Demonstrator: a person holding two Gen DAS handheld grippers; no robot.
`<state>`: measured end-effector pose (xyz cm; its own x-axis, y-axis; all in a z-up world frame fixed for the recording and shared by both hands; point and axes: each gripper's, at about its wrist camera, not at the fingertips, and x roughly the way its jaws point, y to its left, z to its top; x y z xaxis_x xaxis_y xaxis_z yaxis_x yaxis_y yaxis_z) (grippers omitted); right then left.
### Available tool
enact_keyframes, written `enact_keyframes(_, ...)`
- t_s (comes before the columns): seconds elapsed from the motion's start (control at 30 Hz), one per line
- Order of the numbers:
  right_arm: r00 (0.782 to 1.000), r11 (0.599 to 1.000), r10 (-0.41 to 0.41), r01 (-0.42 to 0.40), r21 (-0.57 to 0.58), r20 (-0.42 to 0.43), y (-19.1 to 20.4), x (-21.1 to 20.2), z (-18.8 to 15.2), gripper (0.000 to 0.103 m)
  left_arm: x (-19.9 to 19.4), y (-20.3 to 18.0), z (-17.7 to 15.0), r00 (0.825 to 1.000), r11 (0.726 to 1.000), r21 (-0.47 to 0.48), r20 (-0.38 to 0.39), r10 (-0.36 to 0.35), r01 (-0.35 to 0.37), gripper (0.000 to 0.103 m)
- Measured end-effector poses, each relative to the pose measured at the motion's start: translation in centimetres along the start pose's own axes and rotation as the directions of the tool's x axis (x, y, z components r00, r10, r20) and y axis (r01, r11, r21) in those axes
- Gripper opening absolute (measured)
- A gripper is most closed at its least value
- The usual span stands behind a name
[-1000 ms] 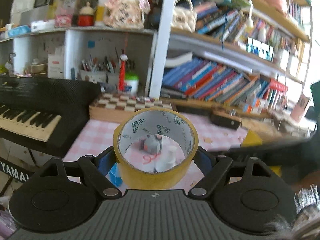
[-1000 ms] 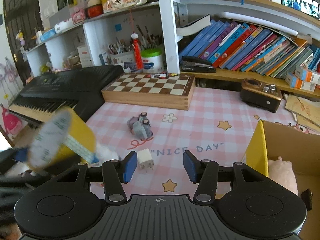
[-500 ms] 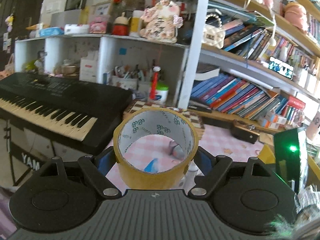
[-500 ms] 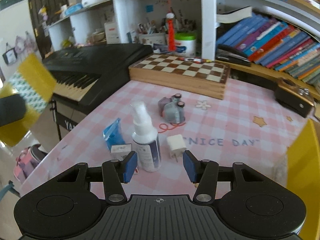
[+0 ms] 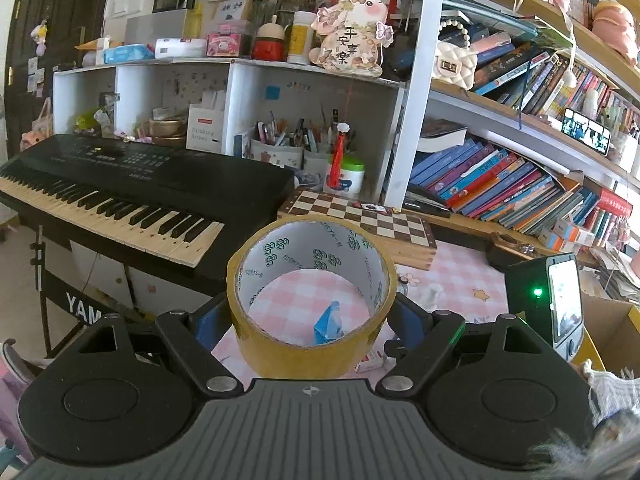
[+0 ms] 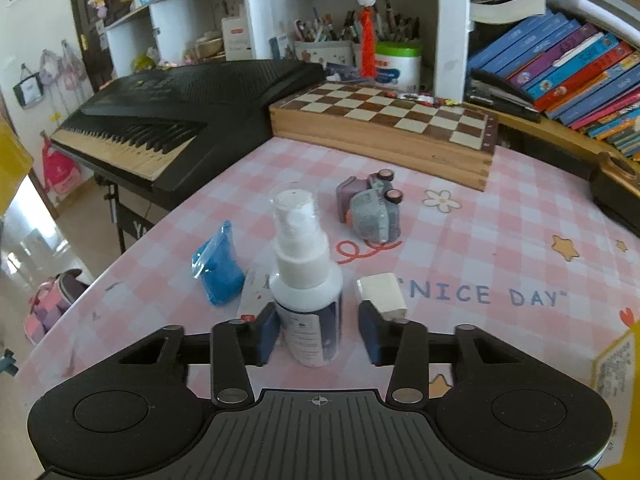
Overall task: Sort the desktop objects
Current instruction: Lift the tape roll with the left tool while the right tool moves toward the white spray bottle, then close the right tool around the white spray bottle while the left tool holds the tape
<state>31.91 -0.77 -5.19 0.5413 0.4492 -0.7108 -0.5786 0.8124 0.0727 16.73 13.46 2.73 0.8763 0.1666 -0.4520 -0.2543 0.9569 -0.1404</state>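
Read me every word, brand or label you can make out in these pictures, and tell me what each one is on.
"NICE DAY": tablecloth.
"YAM", rest cut off: front of the keyboard stand.
"Drinking Straws": white box on the shelf.
"平安喜樂": hanging charm.
Spray bottle label, tape roll inner print, book spines: too small or blurred to read.

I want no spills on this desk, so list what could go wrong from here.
1. The right gripper has just been closing around the upright spray bottle, low on its body; the left pad touches, the right shows a gap, so it could tip.
2. The white charger lies by the right finger and may get nudged.
3. The left gripper holds the yellow tape roll by its sides; it could slip.
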Motion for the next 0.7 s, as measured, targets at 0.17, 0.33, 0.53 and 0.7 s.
enact_keyframes(0.17, 1.000, 1.000, -0.001, 0.001, -0.010, 0.000, 0.3, 0.0, 0.1, 0.032, 0.1, 0.1, 0.0, 1.000, 1.000, 0.002, 0.003, -0.008, 0.008, 0.082)
enact_keyframes(0.33, 1.000, 1.000, -0.002, 0.002, -0.007, 0.021, 0.4, -1.4, 0.1, 0.032, 0.1, 0.0, 0.0, 1.000, 1.000, 0.005, 0.001, -0.027, 0.027, 0.082)
enact_keyframes(0.53, 0.998, 0.999, -0.023, 0.020, 0.034, 0.065, 0.7, -4.3, 0.1, 0.032, -0.4, 0.0, -0.1, 0.998, 0.998, 0.022, 0.004, -0.066, 0.066, 0.082)
enact_keyframes(0.7, 0.993, 0.997, -0.045, 0.037, 0.071, 0.110, 1.1, -7.4, 0.0, 0.032, -1.3, -0.1, -0.3, 0.994, 0.994, 0.038, 0.007, -0.105, 0.105, 0.082)
